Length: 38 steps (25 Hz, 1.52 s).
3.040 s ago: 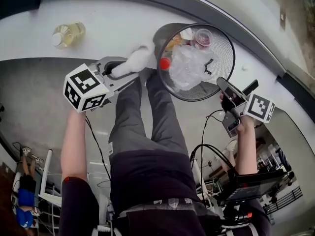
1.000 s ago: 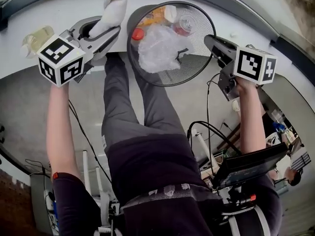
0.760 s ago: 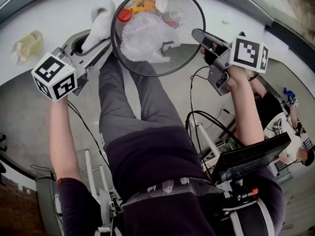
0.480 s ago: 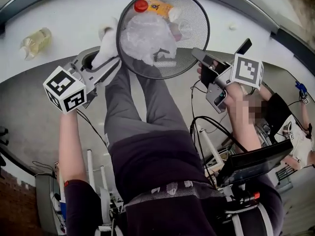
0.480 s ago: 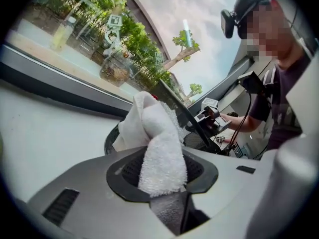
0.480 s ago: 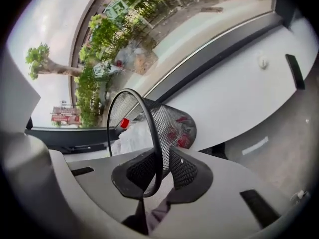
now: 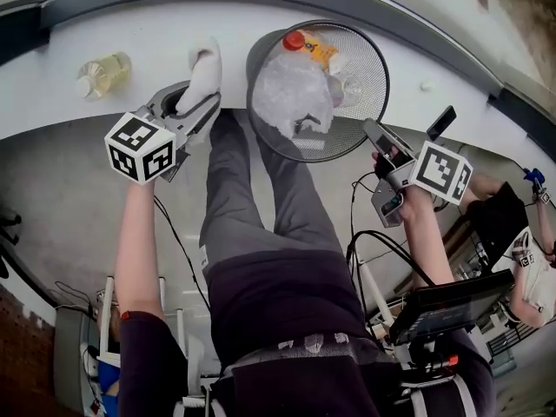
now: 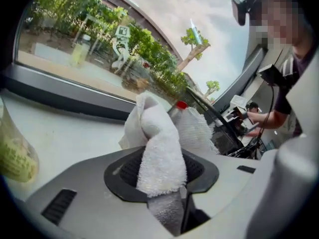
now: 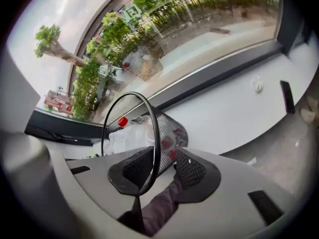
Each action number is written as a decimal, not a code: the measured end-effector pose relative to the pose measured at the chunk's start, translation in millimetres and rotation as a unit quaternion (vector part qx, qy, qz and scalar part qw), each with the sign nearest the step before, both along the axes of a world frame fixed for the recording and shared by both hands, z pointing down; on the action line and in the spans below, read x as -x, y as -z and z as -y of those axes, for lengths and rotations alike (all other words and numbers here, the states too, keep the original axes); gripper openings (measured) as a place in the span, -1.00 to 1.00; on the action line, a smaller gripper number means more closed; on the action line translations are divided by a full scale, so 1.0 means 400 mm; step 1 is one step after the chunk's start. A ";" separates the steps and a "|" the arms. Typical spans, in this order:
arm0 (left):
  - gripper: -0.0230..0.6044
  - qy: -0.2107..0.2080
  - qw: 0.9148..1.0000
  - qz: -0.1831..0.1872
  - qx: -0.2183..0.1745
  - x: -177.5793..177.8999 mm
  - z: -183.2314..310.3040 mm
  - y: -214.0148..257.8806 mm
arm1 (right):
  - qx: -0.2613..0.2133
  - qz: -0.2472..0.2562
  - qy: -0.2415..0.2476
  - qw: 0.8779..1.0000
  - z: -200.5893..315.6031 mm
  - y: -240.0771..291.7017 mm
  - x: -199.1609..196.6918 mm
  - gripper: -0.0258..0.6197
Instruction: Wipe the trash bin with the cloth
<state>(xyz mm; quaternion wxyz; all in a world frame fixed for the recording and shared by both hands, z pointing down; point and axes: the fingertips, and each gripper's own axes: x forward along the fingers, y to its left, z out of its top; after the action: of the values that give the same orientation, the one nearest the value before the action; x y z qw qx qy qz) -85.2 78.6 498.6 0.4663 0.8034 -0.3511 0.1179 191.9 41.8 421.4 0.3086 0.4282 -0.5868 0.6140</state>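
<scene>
— Now, what do we record for the left tool (image 7: 196, 114)?
— We record its jaws closed on the white cloth (image 7: 206, 66). The left gripper view shows the cloth pinched between the pads, with its rolled bulk standing up past the tips.
— And the right tool (image 9: 160, 169)?
— We note that its jaws have just been opening. The two black pads stand apart, and the black rim of the trash bin (image 9: 172, 128) runs through the gap between them. We do not see the pads press on it.
— Where do we locate the bin?
— We locate it on the white desk (image 7: 52, 81) by the window. In the head view it sits between the two tools, with its mouth turned toward the camera. It is a black wire-mesh bin holding crumpled clear plastic (image 7: 291, 94), a bottle with a red cap (image 7: 294, 39) and an orange-yellow wrapper (image 7: 320, 50).
— How does the cloth sit relative to the bin?
— We place it just beside the bin's outer wall, on the left in the head view. A narrow strip of desk shows between them.
— What else do we list?
— We list a clear bottle of yellowish liquid (image 7: 102, 72) on the desk, well left of the cloth. We also list the person's legs in dark trousers (image 7: 261, 207), below the bin in the head view.
</scene>
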 end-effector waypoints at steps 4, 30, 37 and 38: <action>-0.27 0.002 0.997 0.073 -0.004 0.027 0.096 -0.073 | -0.056 -0.040 0.033 0.997 0.030 0.031 -0.059 -0.53; -0.93 -0.075 0.976 -0.052 -0.199 -0.106 0.259 0.756 | -0.307 0.378 0.049 0.872 0.209 0.647 0.286 -0.62; -0.93 -0.103 0.967 -0.038 -0.231 -0.177 0.234 0.851 | -0.366 0.377 0.071 0.847 0.146 0.749 0.267 -0.92; -0.93 -0.104 0.967 -0.035 -0.231 -0.182 0.227 0.854 | -0.373 0.378 0.068 0.845 0.141 0.757 0.259 -0.92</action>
<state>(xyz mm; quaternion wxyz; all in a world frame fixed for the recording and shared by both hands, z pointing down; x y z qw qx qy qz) -12.5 -12.1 157.1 0.2653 0.9250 -0.2669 0.0526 88.2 -14.8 118.5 -0.0790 0.2049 -0.8702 0.4411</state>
